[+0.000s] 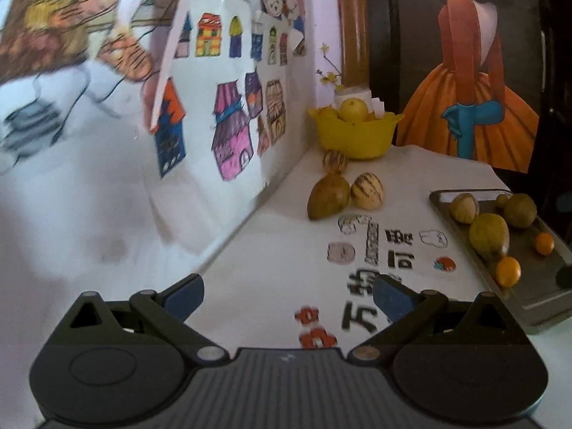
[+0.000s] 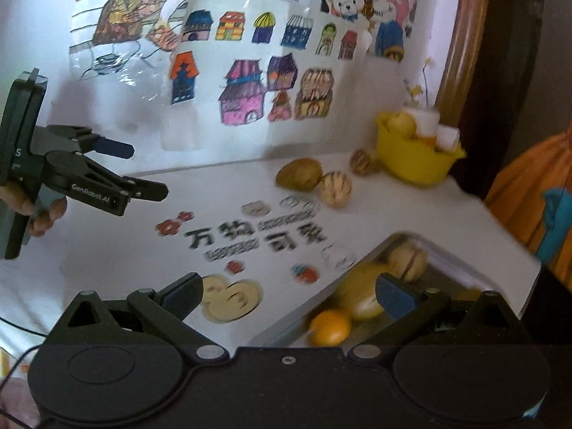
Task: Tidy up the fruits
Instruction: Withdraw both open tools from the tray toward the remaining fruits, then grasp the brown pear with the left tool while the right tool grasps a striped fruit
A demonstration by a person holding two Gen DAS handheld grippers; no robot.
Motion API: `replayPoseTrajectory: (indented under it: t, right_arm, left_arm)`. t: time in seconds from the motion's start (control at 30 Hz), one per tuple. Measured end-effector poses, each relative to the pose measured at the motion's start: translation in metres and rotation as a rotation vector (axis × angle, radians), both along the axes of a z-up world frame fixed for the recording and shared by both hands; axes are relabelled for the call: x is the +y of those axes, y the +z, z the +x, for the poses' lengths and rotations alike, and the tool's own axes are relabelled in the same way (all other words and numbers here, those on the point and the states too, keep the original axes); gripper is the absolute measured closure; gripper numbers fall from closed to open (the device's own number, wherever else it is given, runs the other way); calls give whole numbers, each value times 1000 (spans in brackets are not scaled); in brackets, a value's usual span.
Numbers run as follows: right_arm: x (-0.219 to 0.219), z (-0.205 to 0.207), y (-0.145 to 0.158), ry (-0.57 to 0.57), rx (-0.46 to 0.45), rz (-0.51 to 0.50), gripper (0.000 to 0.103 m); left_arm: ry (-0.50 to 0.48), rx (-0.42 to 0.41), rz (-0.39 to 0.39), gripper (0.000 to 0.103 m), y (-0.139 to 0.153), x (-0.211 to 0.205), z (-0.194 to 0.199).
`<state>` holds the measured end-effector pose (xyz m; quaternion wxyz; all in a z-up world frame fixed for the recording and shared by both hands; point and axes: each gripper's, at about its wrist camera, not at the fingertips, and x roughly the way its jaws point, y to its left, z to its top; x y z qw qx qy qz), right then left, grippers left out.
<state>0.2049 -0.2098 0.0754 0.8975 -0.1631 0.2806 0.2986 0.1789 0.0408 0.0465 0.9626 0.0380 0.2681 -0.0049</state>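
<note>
left gripper: mine, fingers spread wide, nothing between them; hovered over the white printed table cover, pointed toward the back corner.
wall drawings: coloured house pictures on the left wall, not part of the job.
loose fruits: three sat on the cover near the wall, an olive-green oval fruit touching a pale striped fruit, and another striped fruit just in front of the bowl.
yellow bowl: back corner, upright; held a round yellow fruit plus at least one more, partly hidden; white cup-like things seemed to stand behind it, relation unclear.
grey tray: right edge of the table; held a brownish striped fruit, two large green fruits, a small green one and two small orange fruits.
right gripper: mine, fingers also spread wide, empty; sat just over the tray's near corner, an orange fruit and a yellow-green one blurred right ahead of it.
handling guess: fruits looked smooth, rounded, firm but bruisable, light; likely to roll or slip out of a pinch. I would have taken each across its widest middle with gentle pressure, the ovals across the short axis.
small oranges: smallest items, easiest to squirt sideways; I'd centre the pads.
sorting target: couldn't tell from the views which fruit belonged in the bowl and which in the tray.
</note>
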Motion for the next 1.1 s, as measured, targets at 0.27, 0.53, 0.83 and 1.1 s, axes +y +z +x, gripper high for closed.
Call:
replayPoseTrajectory:
  t: [0.27, 0.53, 0.83, 1.1]
  right_arm:
    - [-17, 76, 31, -82, -5, 43, 1]
    - [-12, 181, 37, -215, 147, 157, 1]
    - [36, 279, 12, -286, 271, 215, 1]
    - [75, 344, -22, -350, 340, 292, 11]
  left_arm:
    - [-114, -75, 123, 0, 5, -14, 47]
    - [-194, -72, 218, 0, -9, -33, 105]
    - [-225, -34, 243, 2, -29, -41, 165]
    - [-255, -7, 190, 11, -43, -31, 200]
